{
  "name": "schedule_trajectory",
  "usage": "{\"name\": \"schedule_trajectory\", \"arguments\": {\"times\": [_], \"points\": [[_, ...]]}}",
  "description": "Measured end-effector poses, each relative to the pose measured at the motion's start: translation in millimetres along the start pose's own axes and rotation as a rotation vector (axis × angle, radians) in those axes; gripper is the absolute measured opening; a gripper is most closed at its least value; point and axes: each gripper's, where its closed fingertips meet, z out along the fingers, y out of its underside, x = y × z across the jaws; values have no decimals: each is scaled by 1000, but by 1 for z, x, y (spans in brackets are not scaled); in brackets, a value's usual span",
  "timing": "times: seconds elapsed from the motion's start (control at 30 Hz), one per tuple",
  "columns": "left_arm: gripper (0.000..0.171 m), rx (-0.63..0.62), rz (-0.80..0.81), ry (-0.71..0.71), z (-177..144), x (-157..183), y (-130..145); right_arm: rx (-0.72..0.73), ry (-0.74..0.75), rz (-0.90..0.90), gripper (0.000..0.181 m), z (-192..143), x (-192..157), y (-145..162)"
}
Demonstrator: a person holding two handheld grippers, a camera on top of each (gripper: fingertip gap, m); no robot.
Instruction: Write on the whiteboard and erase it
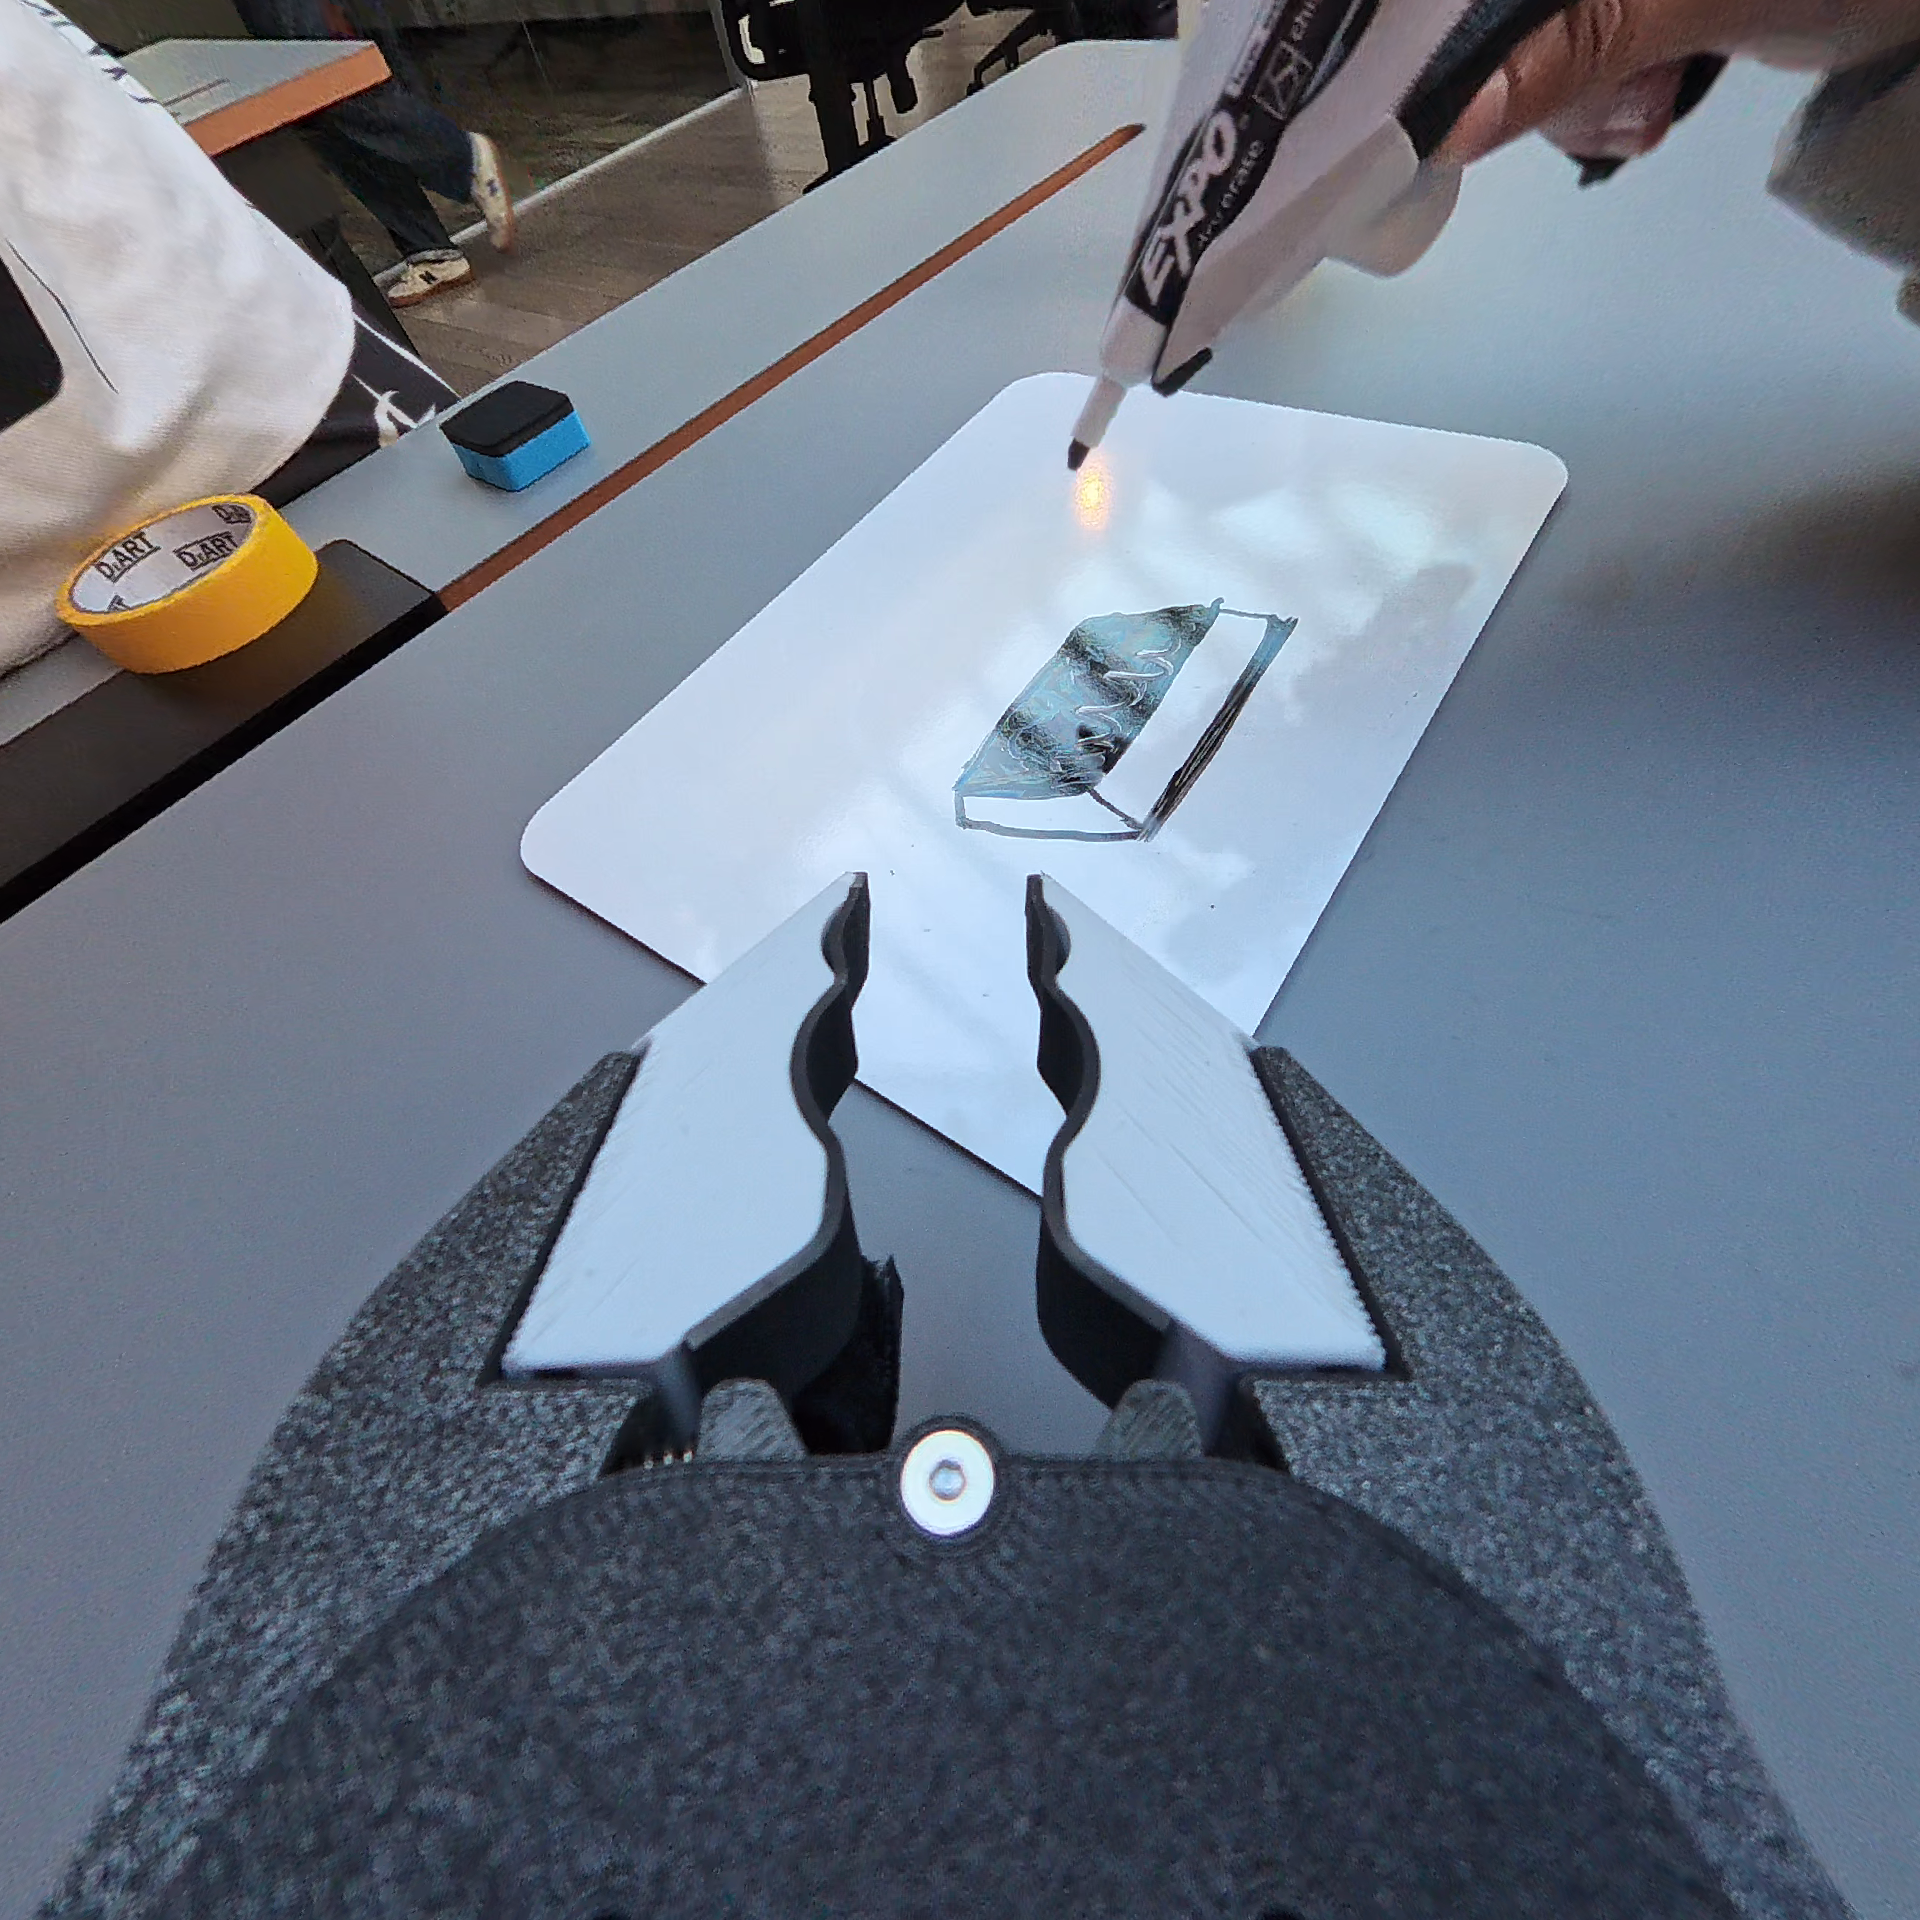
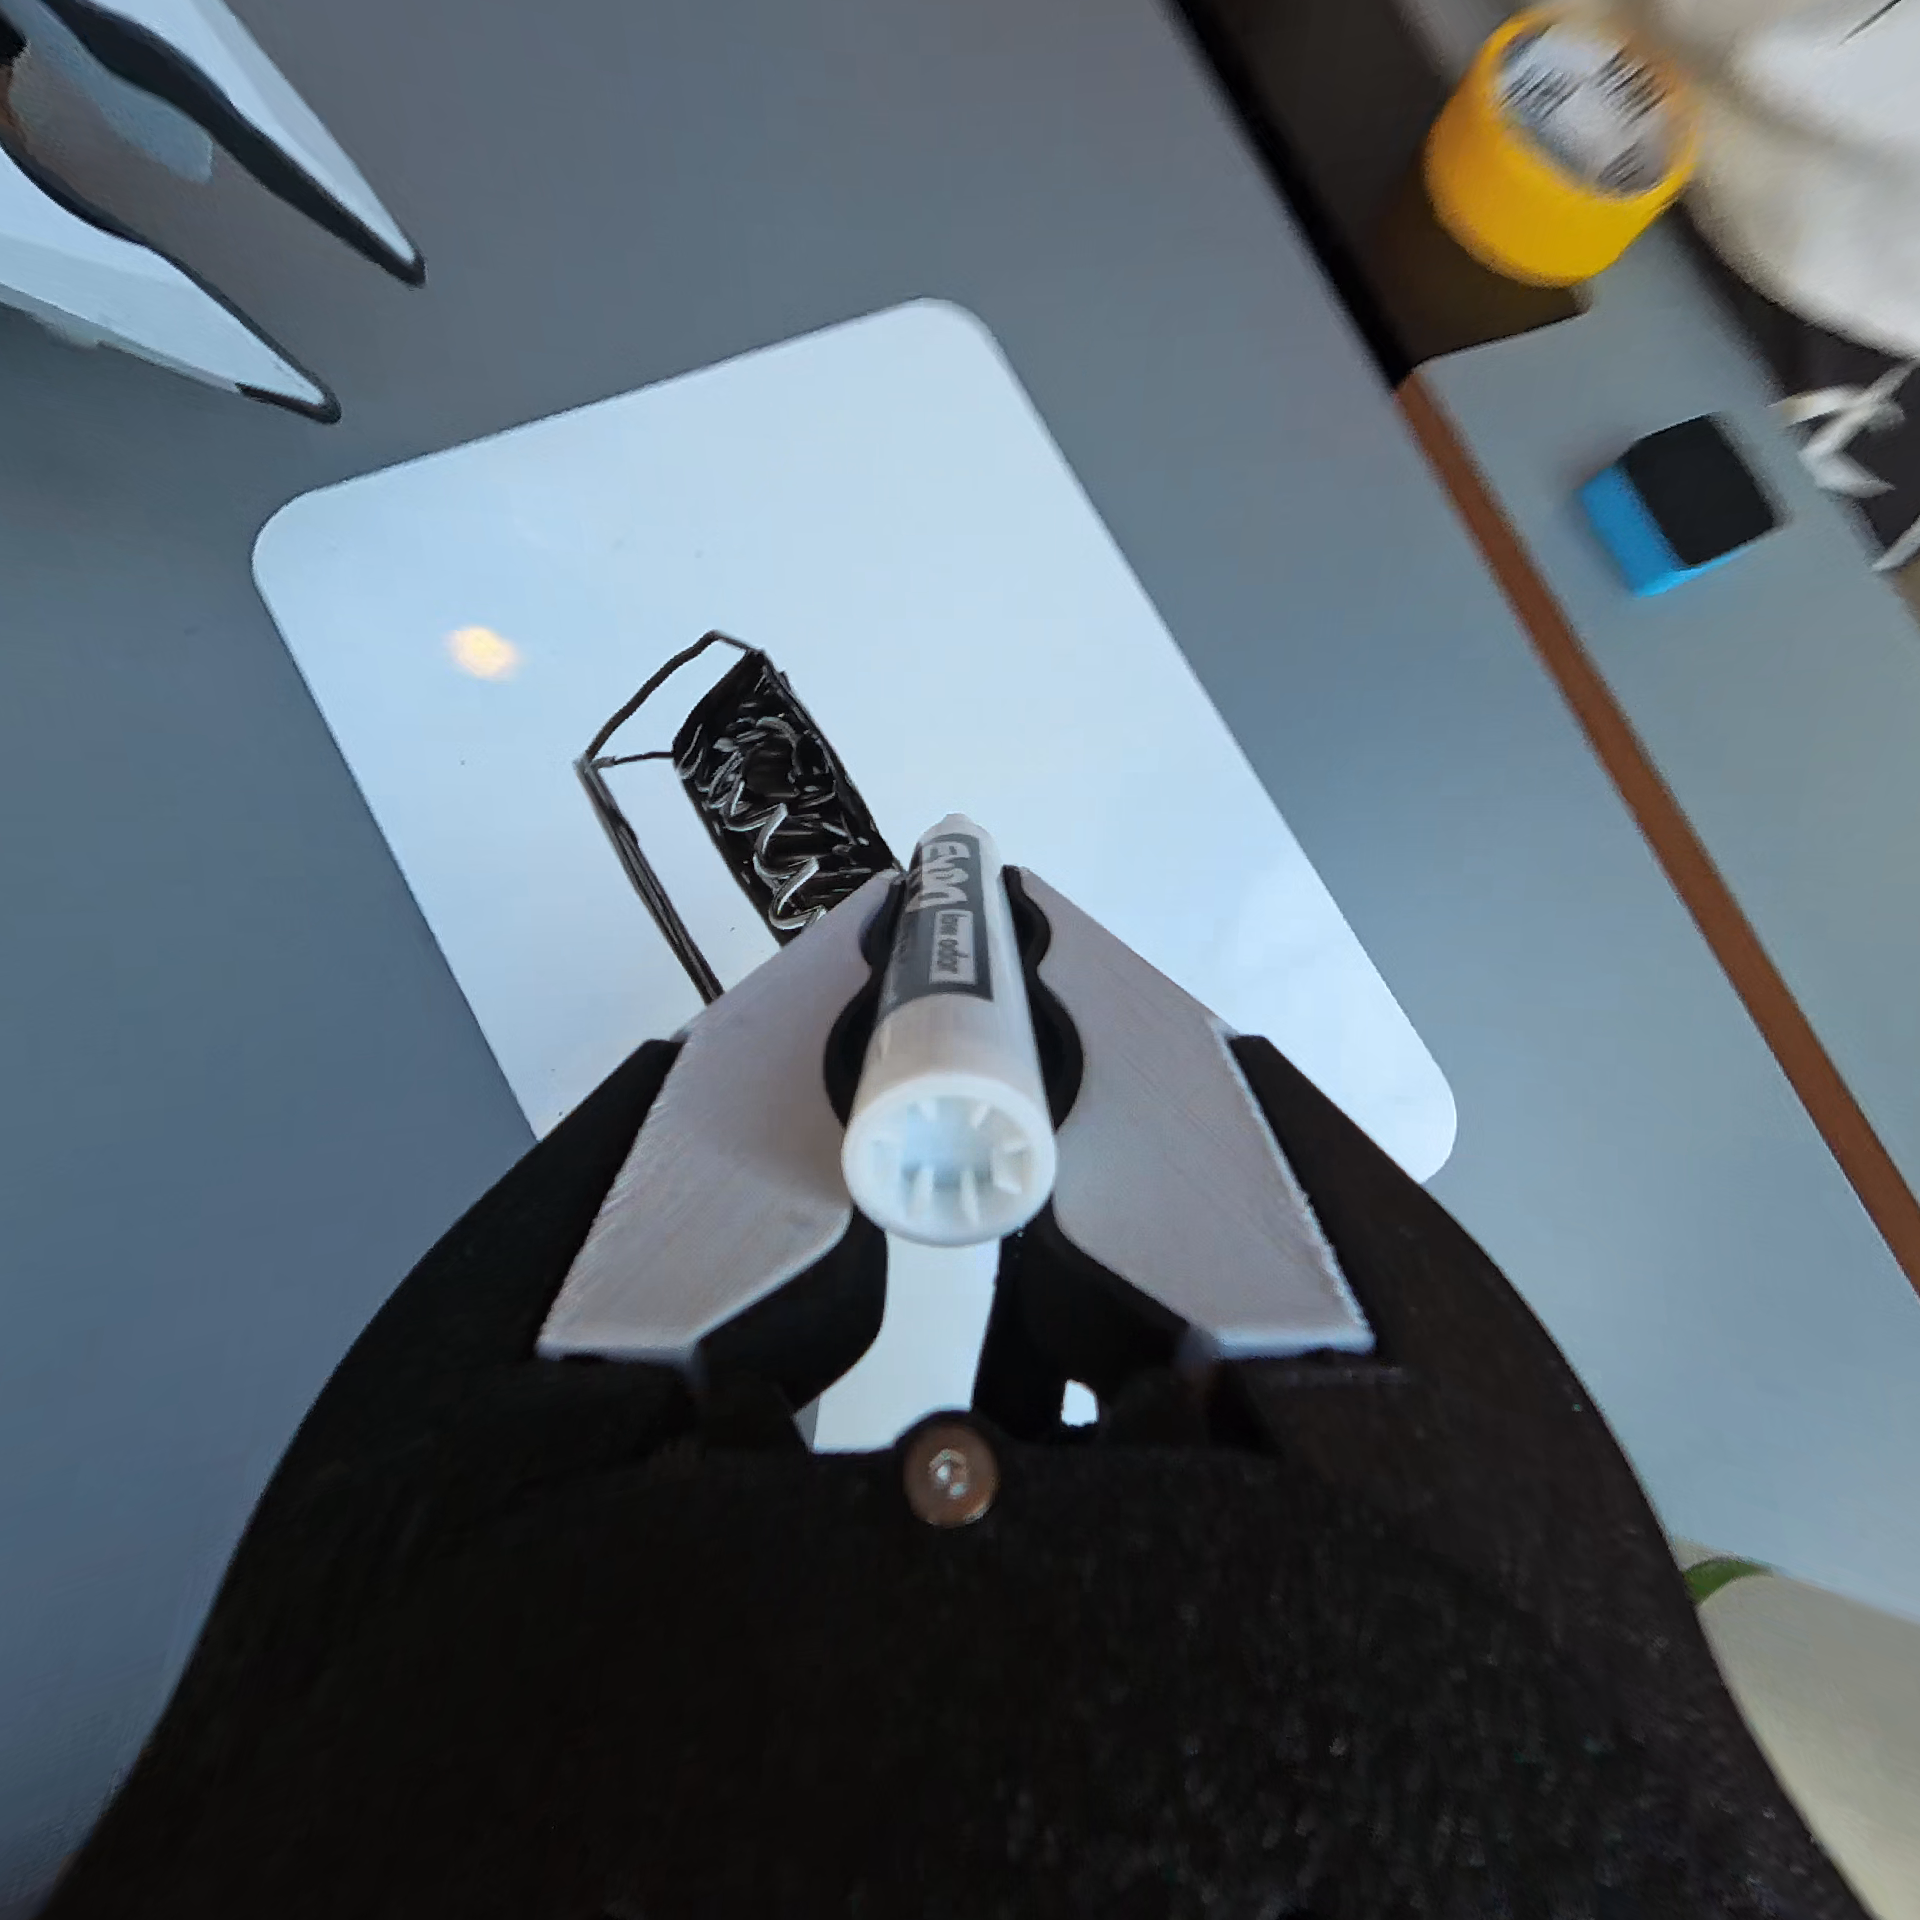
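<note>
Marker (image 2: pixel 940 1023) sits clamped in your right gripper (image 2: pixel 951 894), whose two fingers are closed around its barrel; its flat white back end faces the camera and its long axis runs forward and down along the fingers toward the whiteboard (image 2: pixel 540 540). From the left wrist view the same marker (image 1: pixel 1164 270) comes in from the upper right, uncapped, its black tip hanging just above the far end of the whiteboard (image 1: pixel 831 727), apart from the surface as far as you can judge. The tip is well beyond the drawing (image 1: pixel 1117 717), a black box-like sketch with one scribbled-in face, which lies between the tip and your left gripper (image 1: pixel 945 894). Your left gripper is partly open and holds nothing; its fingertips hover over the near edge of the whiteboard, so it is the nearer one to the drawing but the farther from the marker tip. Off to your left on the grey table (image 1: pixel 260 1091) are a roll of yellow tape (image 1: pixel 187 582) and a blue and black eraser (image 1: pixel 516 434), well apart from the whiteboard. No containers show in either view.
</note>
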Motion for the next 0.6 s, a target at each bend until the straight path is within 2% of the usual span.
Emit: {"name": "schedule_trajectory", "arguments": {"times": [0.1, 0.17, 0.23, 0.27, 0.43, 0.6], "points": [[30, 2, 2, 9, 0, 4, -1, 127, 76, 79, 18, -11, -6, 17], [30, 0, 7, 17, 0, 8, -1, 177, 0, 181, 18, -14, -18, 25], [30, -1, 18, 26, 1, 13, -1, 130, -40, 220, 18, -11, -25, 37], [30, -2, 28, 26, 1, 15, -1, 106, -10, 199, 18, -11, -23, 40], [30, -6, 73, 16, 1, 20, -1, 48, 5, 172, 18, -10, -28, 40], [30, -3, 70, 15, 0, 18, -2, -15, -18, 272, 18, -4, -28, 49]]}}
